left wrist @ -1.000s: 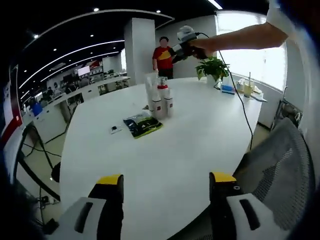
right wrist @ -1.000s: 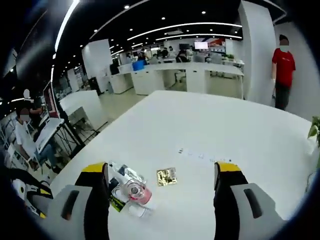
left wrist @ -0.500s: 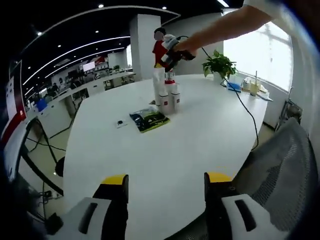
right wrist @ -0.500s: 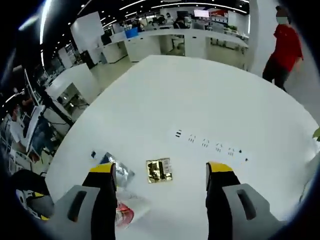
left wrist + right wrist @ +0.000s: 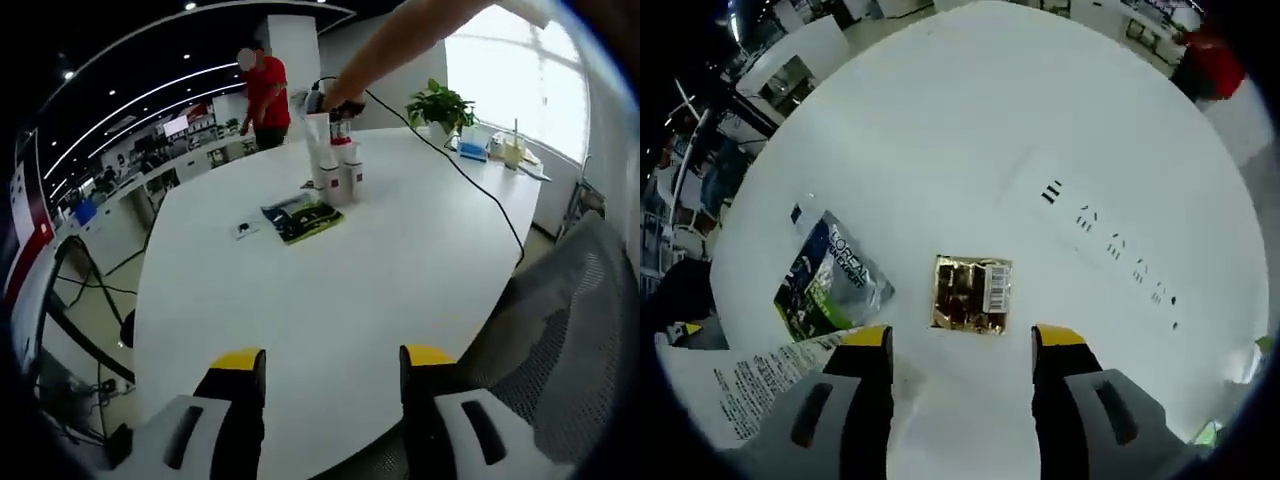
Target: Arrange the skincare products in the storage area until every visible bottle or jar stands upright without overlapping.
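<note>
Hovering with jaws apart, the right gripper looks down on a gold packet just beyond its fingertips; the left gripper, also open, faces upright bottles far across the table.

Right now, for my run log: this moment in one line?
left gripper: open, low over table | right gripper: open, over gold sachet | bottles: upright, clustered
</note>
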A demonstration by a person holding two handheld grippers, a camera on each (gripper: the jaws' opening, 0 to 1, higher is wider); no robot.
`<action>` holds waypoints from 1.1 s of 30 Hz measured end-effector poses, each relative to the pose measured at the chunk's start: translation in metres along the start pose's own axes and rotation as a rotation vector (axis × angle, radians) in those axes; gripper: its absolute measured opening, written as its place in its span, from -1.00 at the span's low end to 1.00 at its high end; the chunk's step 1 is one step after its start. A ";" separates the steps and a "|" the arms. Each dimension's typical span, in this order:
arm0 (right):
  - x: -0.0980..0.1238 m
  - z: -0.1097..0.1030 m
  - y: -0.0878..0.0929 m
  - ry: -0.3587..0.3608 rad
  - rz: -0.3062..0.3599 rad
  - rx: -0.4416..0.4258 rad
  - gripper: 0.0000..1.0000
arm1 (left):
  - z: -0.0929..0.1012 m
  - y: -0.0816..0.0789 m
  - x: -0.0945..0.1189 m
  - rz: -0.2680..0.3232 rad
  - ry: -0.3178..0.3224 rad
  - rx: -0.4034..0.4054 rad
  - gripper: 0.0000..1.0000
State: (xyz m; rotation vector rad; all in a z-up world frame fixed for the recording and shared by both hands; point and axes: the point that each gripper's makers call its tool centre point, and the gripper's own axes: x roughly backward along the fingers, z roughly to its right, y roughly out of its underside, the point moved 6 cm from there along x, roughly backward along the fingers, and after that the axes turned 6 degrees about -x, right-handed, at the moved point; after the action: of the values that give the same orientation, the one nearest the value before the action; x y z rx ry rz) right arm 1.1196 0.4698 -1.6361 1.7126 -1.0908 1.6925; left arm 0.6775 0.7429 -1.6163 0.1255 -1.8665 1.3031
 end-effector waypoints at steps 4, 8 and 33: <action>-0.010 -0.006 -0.003 -0.005 -0.015 -0.005 0.03 | 0.000 0.001 -0.001 -0.011 0.001 0.000 0.10; -0.019 -0.004 -0.010 -0.004 -0.016 -0.007 0.05 | 0.000 0.003 -0.002 -0.028 0.003 -0.002 0.10; -0.037 -0.002 -0.014 0.073 -0.030 0.105 -0.27 | 0.002 0.009 -0.002 -0.066 0.008 -0.028 0.08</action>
State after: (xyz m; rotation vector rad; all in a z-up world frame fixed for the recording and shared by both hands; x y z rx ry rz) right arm 1.1329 0.4861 -1.6693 1.7074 -0.9545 1.8067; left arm 0.6730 0.7448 -1.6248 0.1653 -1.8578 1.2300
